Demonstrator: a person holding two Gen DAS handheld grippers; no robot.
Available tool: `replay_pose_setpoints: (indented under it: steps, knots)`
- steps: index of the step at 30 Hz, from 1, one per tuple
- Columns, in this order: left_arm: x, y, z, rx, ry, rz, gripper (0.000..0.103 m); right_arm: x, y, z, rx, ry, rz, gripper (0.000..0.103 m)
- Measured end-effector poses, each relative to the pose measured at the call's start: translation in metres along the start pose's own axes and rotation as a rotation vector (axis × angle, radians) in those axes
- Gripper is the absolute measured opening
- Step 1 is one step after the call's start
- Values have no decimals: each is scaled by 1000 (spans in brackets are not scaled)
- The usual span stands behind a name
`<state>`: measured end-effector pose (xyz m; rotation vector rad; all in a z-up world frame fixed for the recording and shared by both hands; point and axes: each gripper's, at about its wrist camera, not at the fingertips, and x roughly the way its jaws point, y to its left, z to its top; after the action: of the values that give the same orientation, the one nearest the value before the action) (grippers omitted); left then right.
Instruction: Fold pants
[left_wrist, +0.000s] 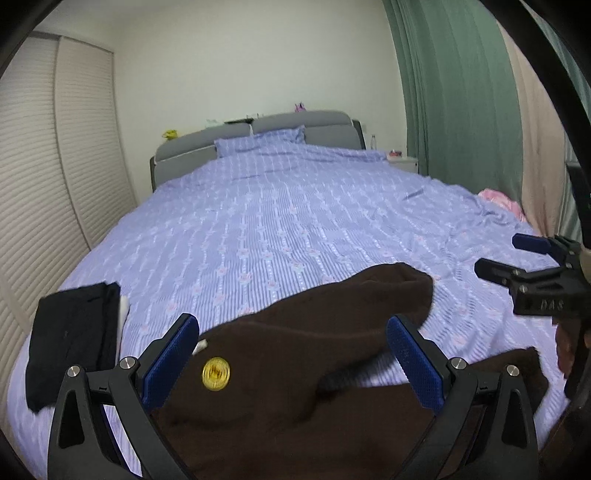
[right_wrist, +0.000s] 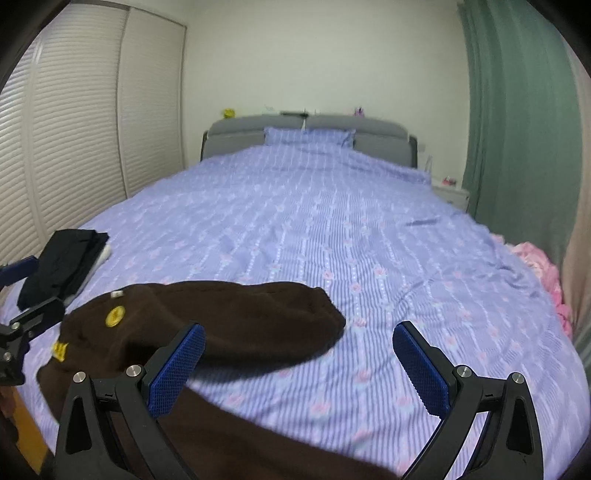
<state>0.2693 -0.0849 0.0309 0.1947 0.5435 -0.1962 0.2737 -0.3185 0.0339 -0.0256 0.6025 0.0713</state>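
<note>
Pants rumpled, folding barely begun

The brown pants (left_wrist: 303, 354) are seen heaped at the foot of the bed (left_wrist: 280, 221), one leg flopped over; both the left gripper (left_wrist: 295, 354) and right gripper (right_wrist: 299, 362) are held wide open, nothing gripped.

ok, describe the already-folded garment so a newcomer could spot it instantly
Start at the big bed with the lilac striped cover. Go to its near left corner, on the side of the louvred wardrobe doors. There lies the folded black garment, a flat neat rectangle. The brown pants beside it are rumpled, unfolded and bear a round yellow badge.
</note>
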Motion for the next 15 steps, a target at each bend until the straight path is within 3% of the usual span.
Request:
replay_pose_setpoints:
  steps: [8,11,15]
  knots:
    - [93,-21,31,4,135,-53,103,103,-30,19,73,165,36,96]
    - [123,-23,35,-31,206,-83,103,137,-31,20,72,231,47,90]
    - [149,-22,36,-26,231,-62,103,179,-35,22,74,322,57,76]
